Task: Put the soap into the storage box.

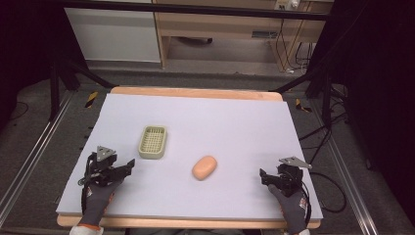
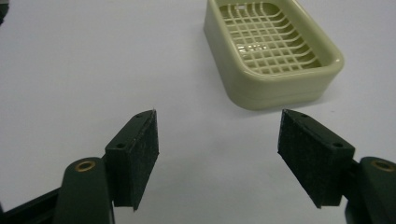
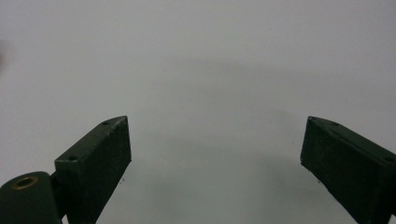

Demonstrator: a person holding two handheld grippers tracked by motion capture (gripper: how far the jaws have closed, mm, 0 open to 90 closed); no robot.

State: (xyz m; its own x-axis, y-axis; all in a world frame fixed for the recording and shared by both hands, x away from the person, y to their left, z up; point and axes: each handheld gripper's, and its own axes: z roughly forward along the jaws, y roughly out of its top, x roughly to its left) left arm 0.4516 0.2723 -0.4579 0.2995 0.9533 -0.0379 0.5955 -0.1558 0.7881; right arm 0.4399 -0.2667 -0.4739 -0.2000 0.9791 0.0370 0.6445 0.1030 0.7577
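A pale green soap dish (image 1: 153, 142) with a grid insert sits left of the table's middle; in the left gripper view the soap dish (image 2: 271, 51) lies ahead and to the right of the jaws. An orange oval soap bar (image 1: 204, 167) lies on the mat to the dish's right, nearer the front. My left gripper (image 1: 128, 165) rests at the front left, open, with nothing between its jaws; the same left gripper (image 2: 217, 140) shows bare mat in its gap. My right gripper (image 1: 263, 175) sits at the front right, open and empty, and its own view of the right gripper (image 3: 215, 149) shows only mat.
A pale lilac mat (image 1: 235, 122) covers the wooden table (image 1: 195, 92). Beyond the far edge are a wooden shelf unit (image 1: 235, 24) and cables (image 1: 293, 54). Metal rails (image 1: 34, 152) run along both sides of the table.
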